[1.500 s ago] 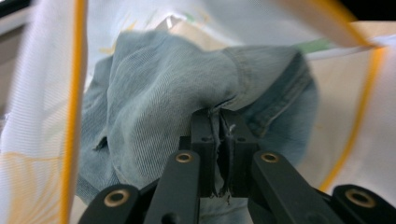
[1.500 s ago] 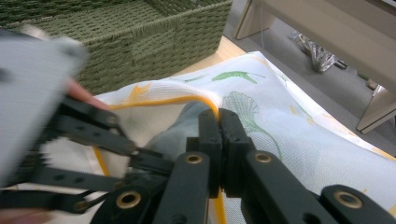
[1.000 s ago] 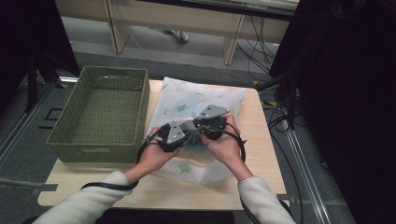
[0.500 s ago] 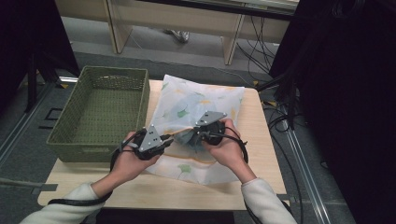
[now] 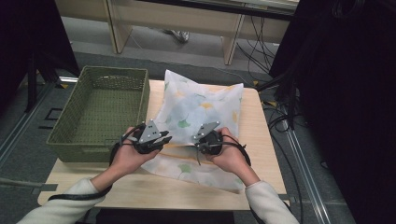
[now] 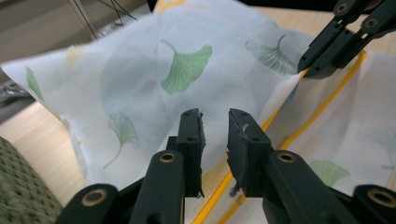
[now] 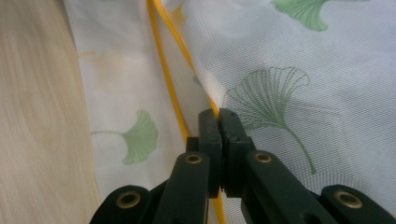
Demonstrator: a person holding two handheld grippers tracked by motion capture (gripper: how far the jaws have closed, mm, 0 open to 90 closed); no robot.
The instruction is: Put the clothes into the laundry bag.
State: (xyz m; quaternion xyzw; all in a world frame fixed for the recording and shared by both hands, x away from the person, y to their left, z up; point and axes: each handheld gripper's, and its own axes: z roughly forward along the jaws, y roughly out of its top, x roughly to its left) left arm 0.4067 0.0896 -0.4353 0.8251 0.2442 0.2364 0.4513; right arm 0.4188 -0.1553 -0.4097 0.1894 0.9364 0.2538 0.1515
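The pillowcase, white with green and yellow ginkgo leaves and a yellow-piped opening, lies along the middle of the tabletop, its long axis running from the near edge toward the far edge and leaning slightly right; the open end faces the near edge.

2 hands come in over the near edge. The right gripper has its jaws pressed together, pinching the piped edge of the upper layer near the opening. The left gripper sits just beside the cloth's left edge; its jaws have just been opening and stand slightly apart, with nothing between them.

A green woven basket stands at the left edge. Beyond the far edge are grey carpet, desk legs and cables.
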